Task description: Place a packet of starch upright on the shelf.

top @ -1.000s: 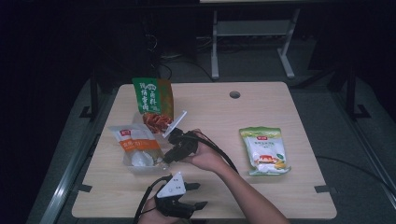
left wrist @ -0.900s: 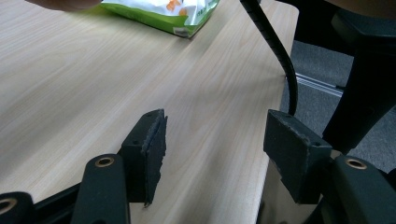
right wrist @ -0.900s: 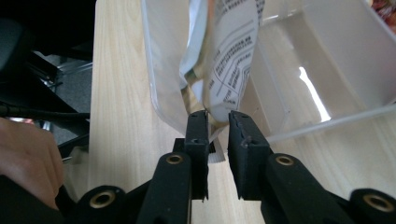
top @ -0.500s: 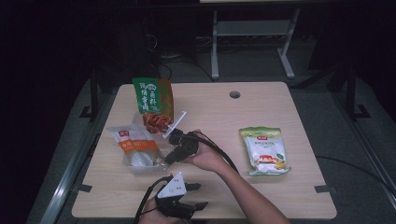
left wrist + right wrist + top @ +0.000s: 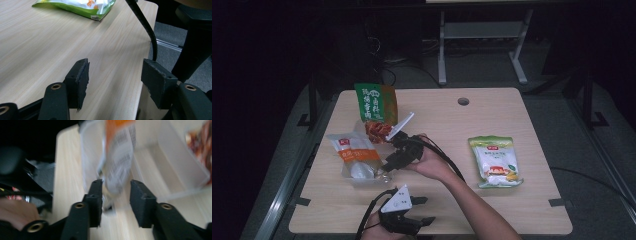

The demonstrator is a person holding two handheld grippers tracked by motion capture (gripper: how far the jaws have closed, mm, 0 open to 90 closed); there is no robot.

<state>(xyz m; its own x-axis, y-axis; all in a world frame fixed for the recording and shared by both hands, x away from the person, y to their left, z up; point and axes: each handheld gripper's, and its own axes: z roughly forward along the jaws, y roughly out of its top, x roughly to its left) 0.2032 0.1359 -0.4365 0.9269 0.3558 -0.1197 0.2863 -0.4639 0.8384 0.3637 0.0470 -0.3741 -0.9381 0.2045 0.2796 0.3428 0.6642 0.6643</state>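
Glossy plastic snack bag; matt pale wood table.

Table – pale wood grain. Tall packet – green and orange, white lettering. Flat packet – clear and white, orange band, barcode stripes. Far pouch – white with green edging, yellow-orange picture. Grippers' jaws black; left gripper topped by grey plate.

Table: carries every pack and both grippers.
Clear tray: left part of the table.
Orange-label pack: lies in the clear tray.
Tall pouch: behind the tray, toward the far edge.
Right gripper: just right of the tray, at the pack's near end.
Left gripper: at the near edge, in front of the tray.
Flat pack: right part, well apart from the tray.
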